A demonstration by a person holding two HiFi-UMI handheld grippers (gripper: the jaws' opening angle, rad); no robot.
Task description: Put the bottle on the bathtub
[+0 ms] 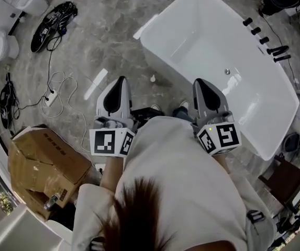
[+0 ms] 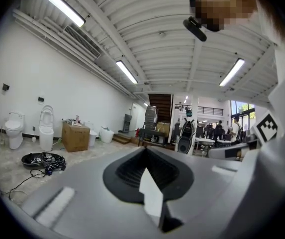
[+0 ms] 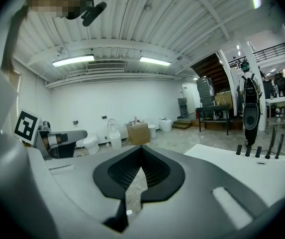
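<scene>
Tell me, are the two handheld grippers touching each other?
Apart. The head view shows a wide stretch of grey floor between the left gripper and the right gripper.

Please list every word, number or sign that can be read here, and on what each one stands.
No text can be read.
On the cardboard box: a row of dark print, too blurred to read.
On the black bag: white print, too small to read.
On the cubes of the left gripper and right gripper: square patterns, no letters.
</scene>
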